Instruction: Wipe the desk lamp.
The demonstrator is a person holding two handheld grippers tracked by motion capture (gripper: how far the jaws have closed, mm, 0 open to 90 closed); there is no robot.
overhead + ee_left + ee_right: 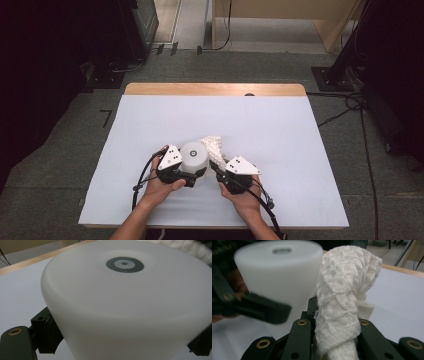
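So the main thing here is a chunky white drum-shaped container [194, 157] sitting upright near the front middle of the worktop [150, 120], which is covered in a flat, matte pale sheet with a strip of bare wood showing along the far edge. The container looks like smooth, slightly frosted plastic, a bit wider at the top than at the base, with rounded shoulders. Dead centre on its flat top there's a small dark ring [124, 264] with a grey disc inside it.

The left gripper [192, 176] has its black jaws clamped on the lower wall of that container, one on each side; in the left gripper view you can see the dark pads hugging the white plastic low down at both edges.

The right gripper [218, 172] is squeezed tight on a white cloth [342, 307]. The cloth is the interesting texture: a knitted or waffle-type weave with a raised diamond pattern, a bit fuzzy at the edges, bunched into a loose roll that stands up from between the jaws and flops over at the top. In the high view it rises right beside the container, on its right side, close enough that I can't tell whether they touch.

Both hands sit low at the near edge, cables trailing back from each gripper, grey three-cornered plates on top.
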